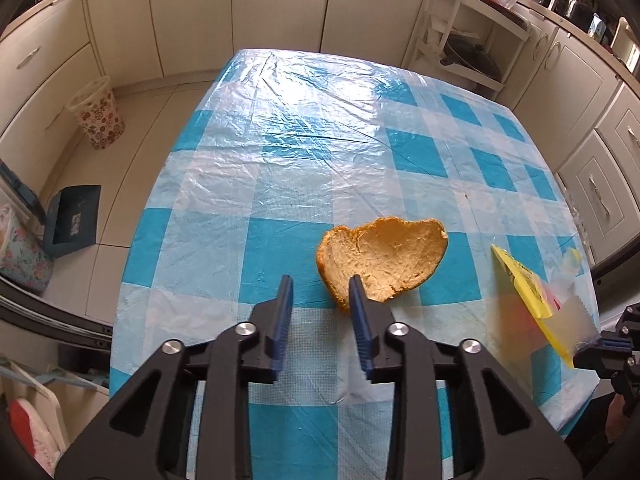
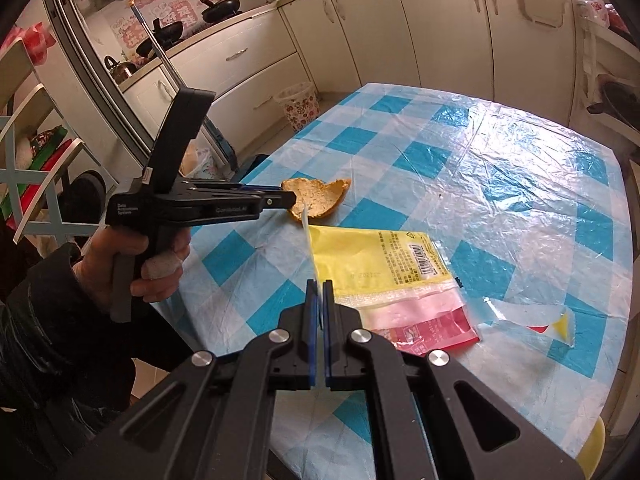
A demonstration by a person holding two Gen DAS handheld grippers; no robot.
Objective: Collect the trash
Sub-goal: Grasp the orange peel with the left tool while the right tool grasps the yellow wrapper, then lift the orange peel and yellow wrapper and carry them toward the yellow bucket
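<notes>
An orange peel (image 1: 384, 260) lies inner side up on the blue checked tablecloth (image 1: 304, 152). My left gripper (image 1: 321, 286) is open just before its near edge, with the right finger (image 1: 358, 304) over the peel's rim. The peel (image 2: 320, 196) and the left gripper (image 2: 286, 199) also show in the right wrist view. My right gripper (image 2: 319, 285) is shut on the edge of a yellow, pink and red snack wrapper (image 2: 384, 268), lifted off the cloth; the wrapper also shows in the left wrist view (image 1: 528, 292). A torn wrapper scrap (image 2: 536, 316) lies to its right.
A floral waste basket (image 1: 98, 118) stands on the floor left of the table, also seen in the right wrist view (image 2: 300, 106). A dark dustpan (image 1: 72, 220) lies on the floor. Kitchen cabinets (image 1: 192, 12) ring the room. A white shelf (image 1: 460, 36) stands behind the table.
</notes>
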